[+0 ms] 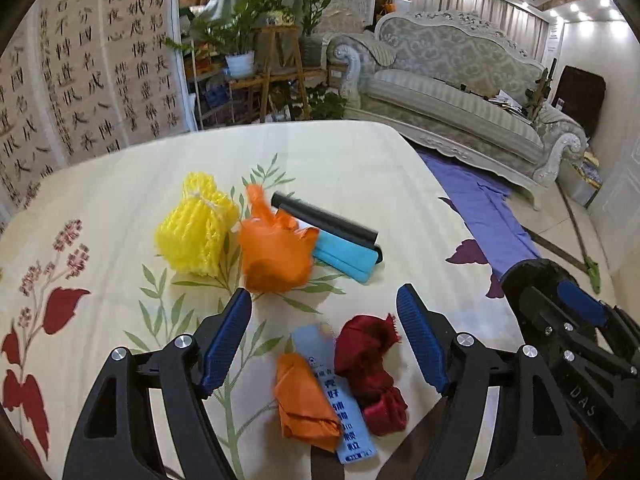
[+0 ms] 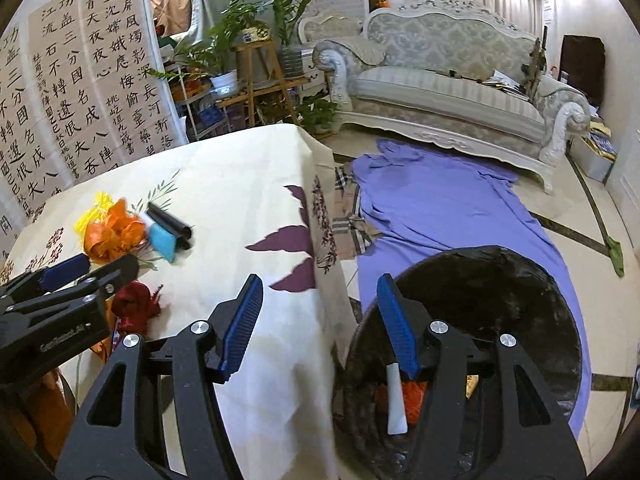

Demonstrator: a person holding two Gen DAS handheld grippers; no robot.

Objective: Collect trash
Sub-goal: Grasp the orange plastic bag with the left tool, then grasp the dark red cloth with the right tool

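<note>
Trash is partly collected, by the look of it: the black bin [image 2: 480, 320] beside the table [image 2: 240, 184] already holds an orange scrap [image 2: 414, 398] and a white strip [image 2: 395, 396], seen past your right claw [image 2: 318, 320]. That claw hangs over the gap between table edge and bin, jaws wide apart, nothing in them. Your left claw [image 1: 324, 336] is equally wide open and empty, poised above the nearest cluster: a crumpled orange wrapper [image 1: 306, 400], a pale blue sachet [image 1: 344, 392] and a dark red wad [image 1: 370, 372], all touching or overlapping one another. Farther up the table lie a yellow foam net [image 1: 196, 226], an orange bag [image 1: 276, 252] and a black and blue object [image 1: 344, 240], bunched close together. So six or so pieces look left to clear, the near three likely first. Hard to make out: the orange bag is blurred, the sachet's print is unreadable, and what the black and blue object is stays unclear. Your own claw blocks most of the bin's inside, so its full contents are hidden.
</note>
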